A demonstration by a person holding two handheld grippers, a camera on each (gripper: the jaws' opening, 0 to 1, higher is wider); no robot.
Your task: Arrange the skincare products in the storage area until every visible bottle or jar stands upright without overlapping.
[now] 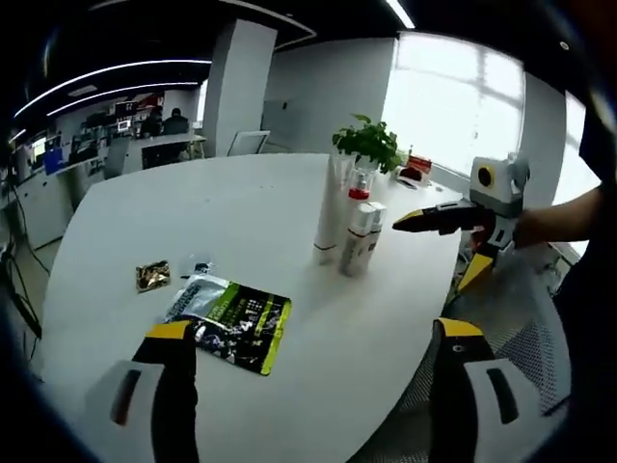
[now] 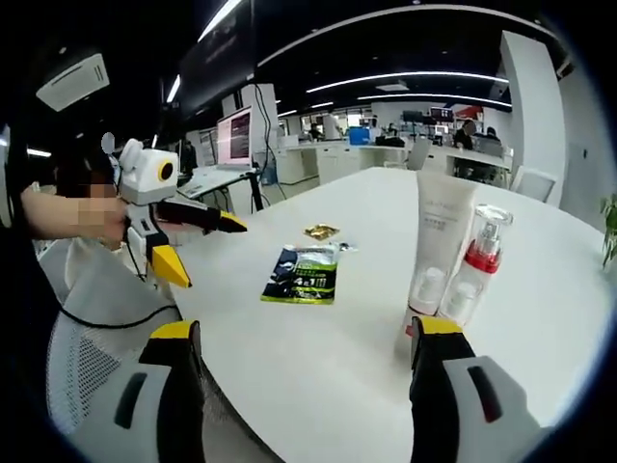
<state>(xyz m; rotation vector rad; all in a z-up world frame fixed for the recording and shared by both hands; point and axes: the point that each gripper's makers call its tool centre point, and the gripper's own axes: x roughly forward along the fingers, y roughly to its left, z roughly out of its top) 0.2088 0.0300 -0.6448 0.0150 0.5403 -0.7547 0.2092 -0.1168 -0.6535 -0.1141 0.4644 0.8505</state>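
Observation:
On the white table (image 1: 193, 212) three products stand upright close together: a tall white tube (image 1: 331, 217), a clear-capped pump bottle with a red collar (image 1: 359, 188) and a shorter white bottle (image 1: 362, 236). My left gripper (image 1: 315, 333) is open, well short of them, and holds nothing. My right gripper (image 1: 442, 246) enters from the right, open, just right of the group. In the right gripper view the tube (image 2: 442, 227) and pump bottle (image 2: 482, 246) stand just beyond my open right gripper (image 2: 307, 330). The left gripper (image 2: 202, 247) hovers open at the table's left edge.
A green-and-black sachet (image 1: 236, 323) lies flat near the left jaw, with a small gold sachet (image 1: 152, 276) beside it. Both also lie mid-table: sachet (image 2: 304, 275), gold sachet (image 2: 321, 231). A potted plant (image 1: 368, 145) stands behind the products. A mesh chair (image 2: 87, 357) sits at the table edge.

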